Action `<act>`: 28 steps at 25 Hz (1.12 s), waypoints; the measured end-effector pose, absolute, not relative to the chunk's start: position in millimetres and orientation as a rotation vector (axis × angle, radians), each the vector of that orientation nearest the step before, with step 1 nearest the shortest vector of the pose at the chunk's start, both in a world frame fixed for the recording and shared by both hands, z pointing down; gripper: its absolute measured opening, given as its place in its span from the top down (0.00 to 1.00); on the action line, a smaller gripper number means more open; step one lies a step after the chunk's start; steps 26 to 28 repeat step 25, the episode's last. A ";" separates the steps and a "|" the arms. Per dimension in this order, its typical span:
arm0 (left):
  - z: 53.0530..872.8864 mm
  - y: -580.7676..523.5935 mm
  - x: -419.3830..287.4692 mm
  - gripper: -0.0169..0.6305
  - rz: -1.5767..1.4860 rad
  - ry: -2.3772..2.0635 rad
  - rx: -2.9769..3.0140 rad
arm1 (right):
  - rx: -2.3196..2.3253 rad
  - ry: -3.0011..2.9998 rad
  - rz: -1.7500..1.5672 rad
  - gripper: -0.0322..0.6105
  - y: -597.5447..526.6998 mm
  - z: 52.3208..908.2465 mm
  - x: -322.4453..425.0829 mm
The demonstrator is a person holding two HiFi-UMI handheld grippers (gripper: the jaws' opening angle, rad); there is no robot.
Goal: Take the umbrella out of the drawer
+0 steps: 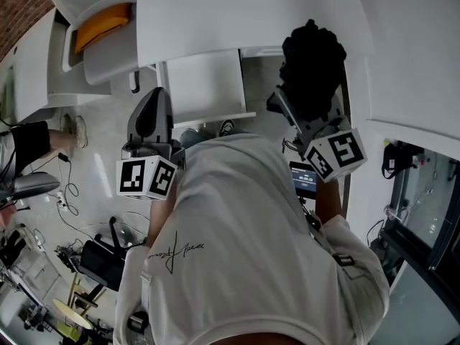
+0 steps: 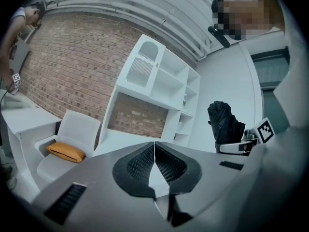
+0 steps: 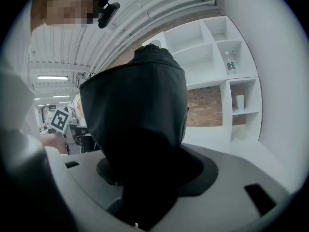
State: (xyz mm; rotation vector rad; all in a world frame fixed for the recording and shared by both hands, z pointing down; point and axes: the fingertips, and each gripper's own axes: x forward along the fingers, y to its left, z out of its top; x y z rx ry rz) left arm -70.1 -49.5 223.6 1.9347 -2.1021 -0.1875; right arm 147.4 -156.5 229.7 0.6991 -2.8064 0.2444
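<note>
A folded black umbrella (image 1: 313,63) is held up in front of the person's chest, with my right gripper (image 1: 305,105) shut on its lower part. In the right gripper view the umbrella (image 3: 140,115) fills the middle and hides the jaws of the right gripper (image 3: 145,178). My left gripper (image 1: 159,95) is raised at the left, apart from the umbrella. Its jaws are pressed together with nothing between them in the left gripper view (image 2: 154,151), where the umbrella (image 2: 224,124) shows at the right. I cannot pick out the drawer with certainty.
A white cabinet front (image 1: 205,85) stands just beyond the grippers. At the far left is a white chair with an orange cushion (image 1: 100,24). A white shelf unit (image 2: 159,95) stands against a brick wall. Cables and stands (image 1: 86,264) lie on the floor at the left.
</note>
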 end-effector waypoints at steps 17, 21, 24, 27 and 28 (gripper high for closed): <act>227.9 -53.7 -69.5 0.95 -0.212 -2.063 1.947 | 0.722 -2.770 0.246 0.58 -154.8 227.5 153.3; 231.3 -53.8 -66.9 0.95 -0.208 -2.050 1.947 | 0.731 -2.756 0.255 0.58 -155.5 230.5 155.4; 231.4 -53.7 -65.8 0.95 -0.212 -2.046 1.947 | 0.735 -2.744 0.258 0.58 -156.1 232.3 156.2; 231.5 -53.8 -65.6 0.95 -0.213 -2.045 1.947 | 0.736 -2.742 0.261 0.58 -156.3 232.8 156.2; 231.5 -53.8 -65.6 0.95 -0.213 -2.045 1.947 | 0.736 -2.742 0.261 0.58 -156.3 232.8 156.2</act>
